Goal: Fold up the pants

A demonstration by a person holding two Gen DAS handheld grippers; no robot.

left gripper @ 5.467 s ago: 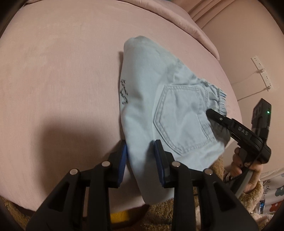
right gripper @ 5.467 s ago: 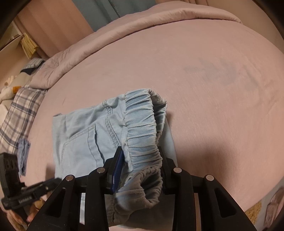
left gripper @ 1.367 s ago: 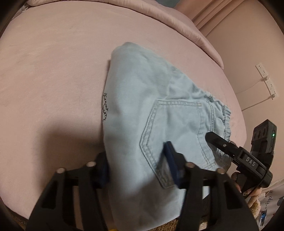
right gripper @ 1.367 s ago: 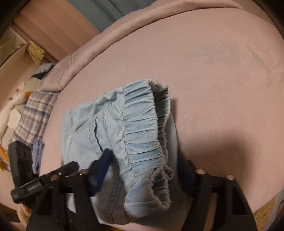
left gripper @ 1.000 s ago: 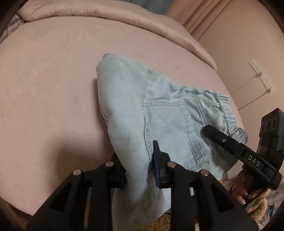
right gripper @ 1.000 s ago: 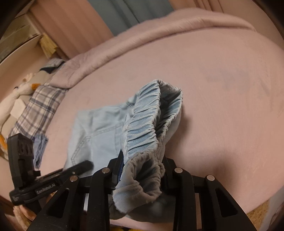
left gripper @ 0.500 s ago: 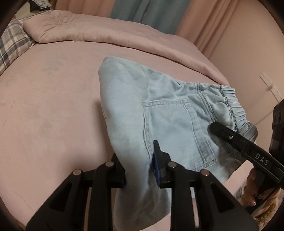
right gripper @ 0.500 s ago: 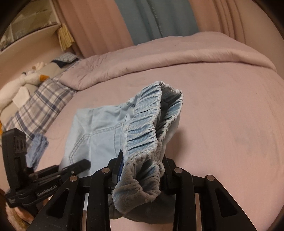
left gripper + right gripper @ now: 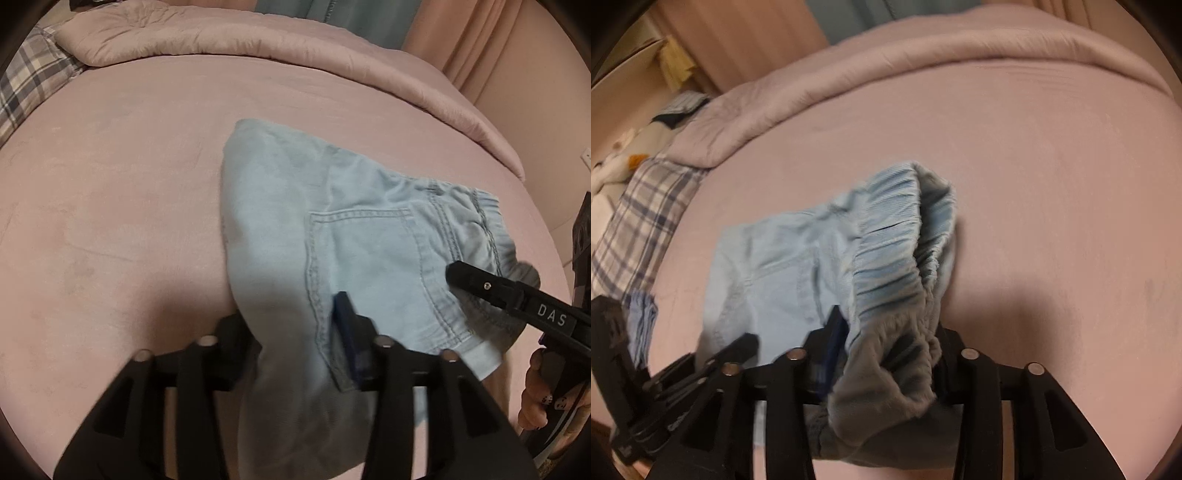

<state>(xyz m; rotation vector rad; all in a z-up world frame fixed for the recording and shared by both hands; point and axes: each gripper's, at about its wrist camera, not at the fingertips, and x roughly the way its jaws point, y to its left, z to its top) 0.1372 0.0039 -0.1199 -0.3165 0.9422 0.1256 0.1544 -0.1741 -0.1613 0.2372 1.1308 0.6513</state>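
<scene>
Light blue denim pants [image 9: 332, 236], folded into a short bundle with a back pocket facing up, lie on the pink bed [image 9: 110, 206]. My left gripper [image 9: 291, 325] is shut on the near folded edge of the pants. My right gripper [image 9: 886, 332] is shut on the gathered elastic waistband [image 9: 897, 251], which bunches up between its jaws. The right gripper also shows in the left wrist view [image 9: 517, 299] at the waistband side. The left gripper shows at the lower left of the right wrist view [image 9: 683, 373].
A rolled pink duvet [image 9: 258, 40] lies along the far side of the bed. A plaid pillow [image 9: 631, 225] and soft toys [image 9: 613, 162] lie at the left. Curtains [image 9: 480, 44] hang behind the bed.
Both grippers opened, then shut on the pants again and lifted them. Since half a second ago they have carried the bundle down toward the bed surface.
</scene>
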